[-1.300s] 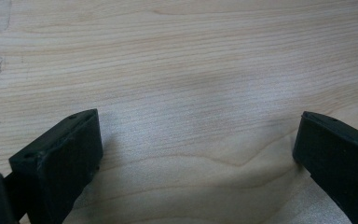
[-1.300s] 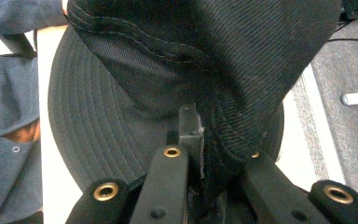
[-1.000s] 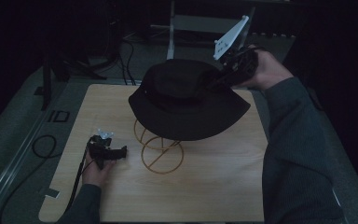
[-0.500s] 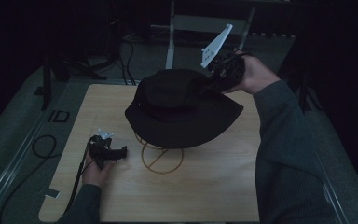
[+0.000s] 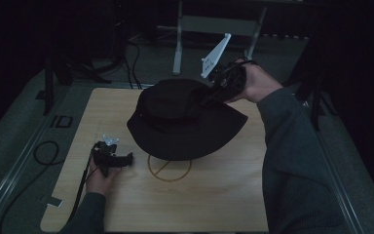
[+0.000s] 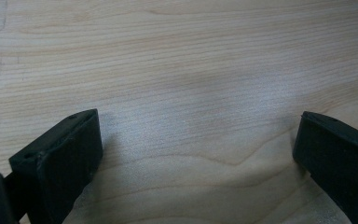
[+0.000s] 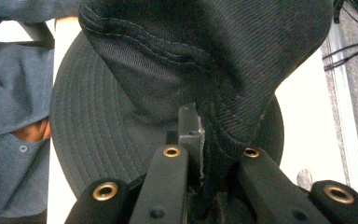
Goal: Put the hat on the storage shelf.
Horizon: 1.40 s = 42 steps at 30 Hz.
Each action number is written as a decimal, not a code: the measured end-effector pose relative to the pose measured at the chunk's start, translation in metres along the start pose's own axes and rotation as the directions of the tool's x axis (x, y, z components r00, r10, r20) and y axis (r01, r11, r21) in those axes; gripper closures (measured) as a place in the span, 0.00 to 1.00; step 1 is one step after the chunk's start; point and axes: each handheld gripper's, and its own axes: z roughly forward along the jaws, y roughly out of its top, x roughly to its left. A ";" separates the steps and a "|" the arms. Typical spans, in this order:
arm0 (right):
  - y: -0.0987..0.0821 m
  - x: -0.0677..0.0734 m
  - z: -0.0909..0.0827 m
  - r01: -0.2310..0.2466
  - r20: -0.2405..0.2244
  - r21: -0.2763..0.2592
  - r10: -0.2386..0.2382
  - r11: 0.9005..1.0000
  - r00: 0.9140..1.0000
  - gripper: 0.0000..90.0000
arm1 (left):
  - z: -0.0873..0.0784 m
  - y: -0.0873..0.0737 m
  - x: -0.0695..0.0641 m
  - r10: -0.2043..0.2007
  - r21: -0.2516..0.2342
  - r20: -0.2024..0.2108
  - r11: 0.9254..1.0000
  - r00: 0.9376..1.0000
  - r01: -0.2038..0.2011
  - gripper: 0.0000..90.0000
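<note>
A black bucket hat (image 5: 185, 122) hangs over the middle of the wooden table (image 5: 214, 204). My right gripper (image 5: 214, 95) is shut on a fold of its crown from the far right side. In the right gripper view the dark fabric (image 7: 168, 56) is pinched between the jaws of that gripper (image 7: 200, 121), and the brim spreads out below. Under the hat, the base ring of a gold wire stand (image 5: 169, 168) shows on the table; its upper part is hidden by the brim. My left gripper (image 5: 126, 158) rests on the table at the left, open (image 6: 196, 135), with bare wood between its fingers.
A black cable (image 5: 44, 156) loops on the floor left of the table. A metal frame (image 5: 214, 24) stands behind the far edge. A sleeve (image 5: 292, 156) covers the table's right side. Bare wood lies at the front.
My right gripper has carried the hat to the left and lower, so the brim now covers the stand's upper loops. The left gripper has stayed put.
</note>
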 end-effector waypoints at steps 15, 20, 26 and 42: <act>-0.008 -0.002 0.023 0.000 -0.034 -0.056 -0.002 0.998 0.999 0.96 | 0.000 0.000 0.000 0.000 0.001 0.002 1.000 1.000 0.000 0.02; -0.012 -0.004 0.031 -0.013 -0.056 -0.059 0.010 0.998 0.998 0.94 | 0.000 0.000 0.000 0.003 0.002 0.002 1.000 1.000 -0.003 0.02; -0.017 -0.005 0.043 -0.026 -0.076 -0.027 0.024 0.999 0.997 0.88 | 0.000 0.000 0.000 0.003 0.003 0.003 1.000 1.000 -0.003 0.02; -0.012 0.002 0.063 -0.096 0.071 0.068 0.091 0.993 0.993 0.25 | 0.000 0.000 0.000 0.003 0.003 0.003 1.000 1.000 -0.003 0.02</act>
